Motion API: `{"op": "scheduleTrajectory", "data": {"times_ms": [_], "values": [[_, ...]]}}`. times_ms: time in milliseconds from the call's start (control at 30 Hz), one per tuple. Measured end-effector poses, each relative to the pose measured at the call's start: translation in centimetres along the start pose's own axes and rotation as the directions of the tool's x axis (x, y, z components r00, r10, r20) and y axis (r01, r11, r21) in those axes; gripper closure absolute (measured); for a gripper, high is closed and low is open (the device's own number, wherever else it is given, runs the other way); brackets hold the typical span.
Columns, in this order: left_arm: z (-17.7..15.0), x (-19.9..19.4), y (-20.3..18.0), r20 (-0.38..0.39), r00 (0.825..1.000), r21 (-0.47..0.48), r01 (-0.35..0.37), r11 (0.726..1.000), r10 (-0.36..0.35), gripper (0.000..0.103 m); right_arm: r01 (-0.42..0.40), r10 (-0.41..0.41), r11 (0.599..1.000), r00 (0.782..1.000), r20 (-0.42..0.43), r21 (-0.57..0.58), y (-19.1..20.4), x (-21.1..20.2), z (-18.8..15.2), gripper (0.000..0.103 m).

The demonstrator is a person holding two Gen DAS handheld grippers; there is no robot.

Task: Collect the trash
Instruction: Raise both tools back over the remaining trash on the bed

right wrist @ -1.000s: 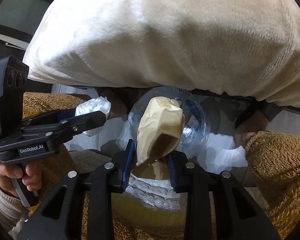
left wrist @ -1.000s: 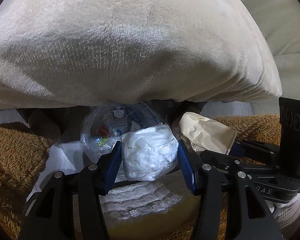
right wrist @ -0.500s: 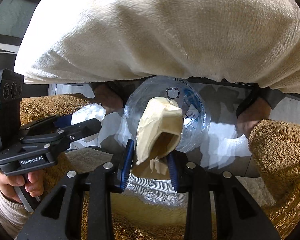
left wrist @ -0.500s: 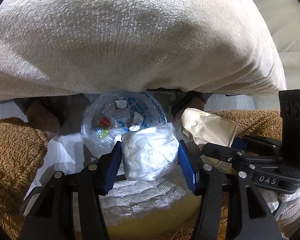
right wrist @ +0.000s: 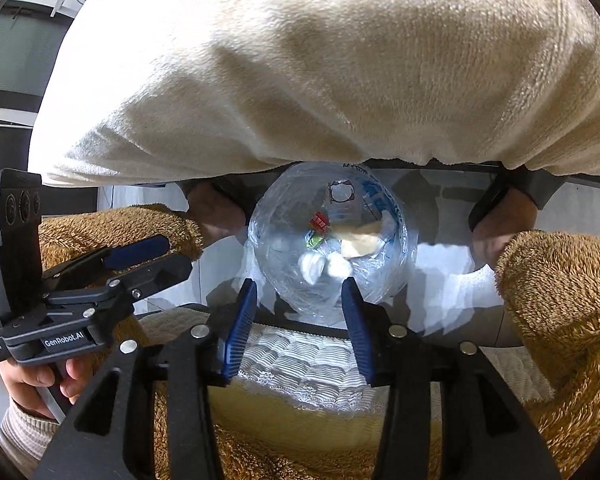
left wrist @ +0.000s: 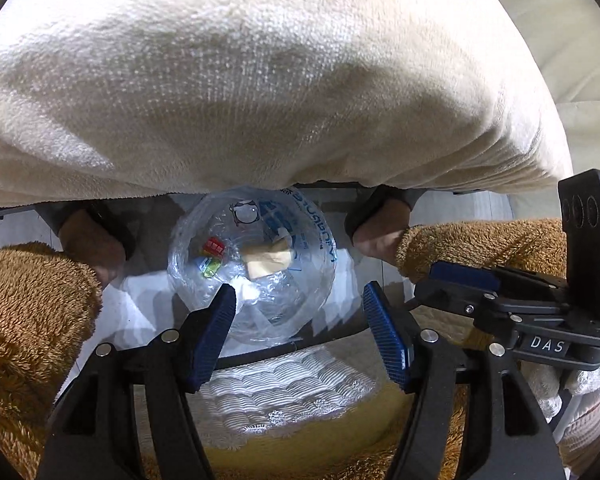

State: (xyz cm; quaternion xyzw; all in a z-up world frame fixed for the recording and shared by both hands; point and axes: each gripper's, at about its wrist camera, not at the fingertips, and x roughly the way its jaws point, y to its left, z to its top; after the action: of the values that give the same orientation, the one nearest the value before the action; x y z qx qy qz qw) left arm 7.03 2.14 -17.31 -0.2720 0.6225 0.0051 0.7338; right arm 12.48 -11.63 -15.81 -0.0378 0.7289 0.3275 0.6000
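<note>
Cream fleece point(left wrist: 260, 80) is filling the upper half of both wrist views, bulging over a pale floor point(left wrist: 148, 296) below. In the left wrist view, a brown fuzzy trouser leg point(left wrist: 28, 320) is sitting at the far left edge, with a bare foot point(left wrist: 92, 248) in a dark strap just beside it. Next comes the clear plastic bag point(left wrist: 252, 264), standing open on the floor between the two feet. Inside it are lying a red scrap point(left wrist: 214, 246), a green scrap point(left wrist: 210, 268) and the tan paper wad point(left wrist: 268, 262). The left gripper point(left wrist: 300, 320) is hanging over the near rim of the bag; its jaws have just been opening and are standing wide apart with nothing between them. To the right of it the right gripper point(left wrist: 440, 280) is reaching in from the side, beside the second brown leg point(left wrist: 480, 240).

In the right wrist view, a hand point(right wrist: 40, 380) at the lower left is gripping the left gripper's handle. Further right, the bag is showing a crumpled white tissue point(right wrist: 312, 266) near its bottom, touching the tan wad. The right gripper's blue fingers point(right wrist: 240, 332) are framing the near side of the bag; its jaws have just been opening, are parted to a moderate gap, and are empty. A white lace-edged cloth point(right wrist: 300, 360) over yellow is lying beneath them.
</note>
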Motion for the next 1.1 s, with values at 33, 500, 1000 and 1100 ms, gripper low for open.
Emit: {"op": "scheduleTrajectory", "data": {"times_ms": [33, 500, 1000, 1100], "values": [[0.0, -0.1, 0.0, 0.004, 1.0, 0.0, 0.0, 1.0, 0.0, 0.038, 0.0, 0.0, 1.0, 1.0, 0.002, -0.001, 0.1, -0.1, 0.0, 0.058], [-0.3, -4.1, -0.7, 0.12, 0.993, 0.021, 0.014, 1.0, -0.016, 0.038, -0.018, 0.024, 0.998, 0.993, 0.115, -0.06, 1.5, -3.9, -1.1, 0.054], [2.4, -13.5, -2.3, 0.349, 0.937, 0.088, -0.006, 0.996, -0.025, 0.038, 0.059, 0.013, 0.983, 0.921, 0.389, -0.172, 5.1, -13.6, 1.2, 0.041], [3.6, -15.0, -2.1, 0.384, 0.923, 0.088, -0.015, 0.996, -0.02, 0.038, 0.072, 0.012, 0.981, 0.906, 0.423, -0.182, 5.9, -14.9, 2.6, 0.039]]}}
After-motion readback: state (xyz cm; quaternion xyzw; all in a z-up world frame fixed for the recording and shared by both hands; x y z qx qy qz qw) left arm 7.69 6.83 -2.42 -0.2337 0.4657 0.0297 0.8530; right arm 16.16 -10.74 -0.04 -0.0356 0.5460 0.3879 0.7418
